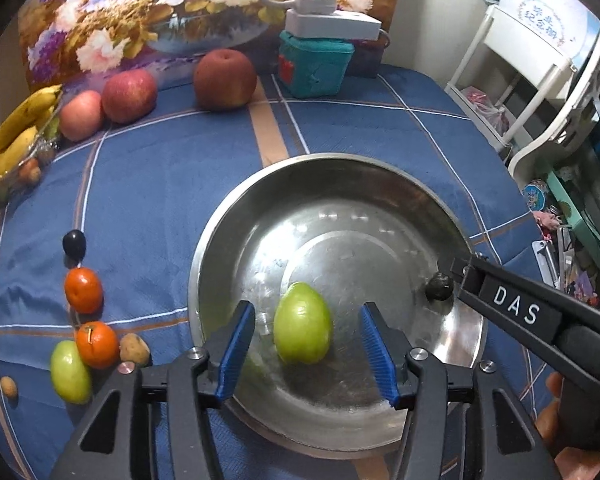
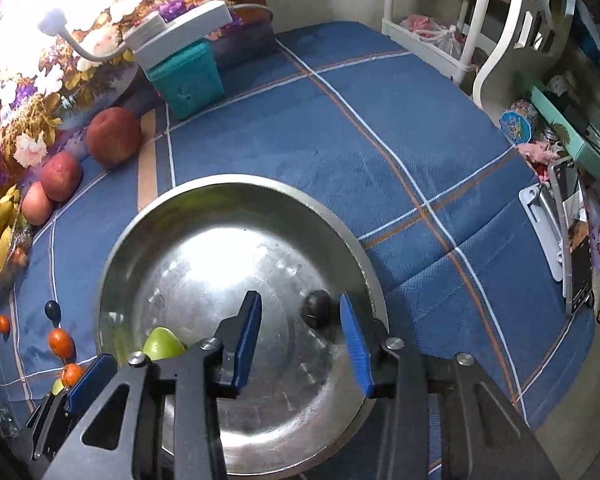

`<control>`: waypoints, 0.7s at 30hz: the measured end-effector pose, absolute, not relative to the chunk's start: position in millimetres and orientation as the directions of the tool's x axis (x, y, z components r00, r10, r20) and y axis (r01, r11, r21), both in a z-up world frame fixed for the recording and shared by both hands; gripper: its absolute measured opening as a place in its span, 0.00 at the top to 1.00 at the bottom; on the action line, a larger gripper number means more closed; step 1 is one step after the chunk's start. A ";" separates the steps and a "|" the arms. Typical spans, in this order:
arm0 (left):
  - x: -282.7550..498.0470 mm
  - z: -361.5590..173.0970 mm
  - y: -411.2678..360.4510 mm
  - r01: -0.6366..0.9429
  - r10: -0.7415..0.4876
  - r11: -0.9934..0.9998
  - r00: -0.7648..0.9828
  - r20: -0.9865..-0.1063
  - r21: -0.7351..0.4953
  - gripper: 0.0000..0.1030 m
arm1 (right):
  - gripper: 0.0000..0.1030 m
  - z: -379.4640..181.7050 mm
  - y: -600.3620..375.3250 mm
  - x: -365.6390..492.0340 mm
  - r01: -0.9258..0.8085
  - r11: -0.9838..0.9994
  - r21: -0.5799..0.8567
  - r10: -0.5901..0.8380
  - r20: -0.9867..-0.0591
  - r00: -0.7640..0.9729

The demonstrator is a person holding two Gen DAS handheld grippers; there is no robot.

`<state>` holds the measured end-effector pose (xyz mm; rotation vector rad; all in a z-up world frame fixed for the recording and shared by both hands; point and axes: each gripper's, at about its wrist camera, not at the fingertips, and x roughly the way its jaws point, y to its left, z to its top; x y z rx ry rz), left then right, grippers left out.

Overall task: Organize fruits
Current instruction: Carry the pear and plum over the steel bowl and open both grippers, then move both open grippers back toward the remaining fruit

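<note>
A steel bowl [image 1: 260, 208] sits on the blue checked cloth; it also shows in the right wrist view [image 2: 140, 232]. A green fruit [image 1: 302, 324] lies in it between the open fingers of my left gripper [image 1: 306, 316], untouched. It shows partly in the right wrist view [image 2: 162, 344]. A small dark fruit [image 1: 439, 286] lies near the bowl's right wall. My right gripper [image 2: 300, 312] is open, and the dark fruit [image 2: 317, 307] sits just inside its right finger. The right gripper [image 1: 458, 270] reaches in from the right in the left wrist view.
Left of the bowl lie two small oranges [image 1: 83, 290], a dark grape [image 1: 74, 242], another green fruit [image 1: 70, 372] and a small brown fruit [image 1: 134, 349]. Three apples [image 1: 225, 79] and bananas [image 1: 12, 132] stand at the back left. A teal box [image 1: 314, 64] stands behind.
</note>
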<state>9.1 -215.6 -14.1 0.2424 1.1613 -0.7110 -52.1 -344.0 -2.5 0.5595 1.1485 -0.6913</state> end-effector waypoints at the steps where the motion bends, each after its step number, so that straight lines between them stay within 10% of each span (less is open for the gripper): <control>1: 9.4 -12.7 -215.8 0.623 -0.386 0.761 0.212 -0.898 -0.180 0.39 | 0.55 0.0 -343.8 -51.7 0.740 0.671 0.051 -0.207 -0.945 0.254; 11: 27.5 -2.7 -186.8 0.516 -0.356 0.837 0.262 -0.897 -0.182 0.01 | 0.23 14.3 -339.5 -50.2 0.741 0.670 0.047 -0.241 -0.930 0.276; 19: 47.3 -9.9 -151.7 0.413 -0.282 0.900 0.309 -0.908 -0.139 0.00 | 0.21 11.2 -325.3 -45.1 0.720 0.693 0.043 -0.227 -0.934 0.275; 21: 53.9 -10.8 -141.4 0.378 -0.266 0.916 0.322 -0.909 -0.134 0.00 | 0.05 11.9 -321.7 -45.3 0.721 0.691 0.049 -0.226 -0.933 0.280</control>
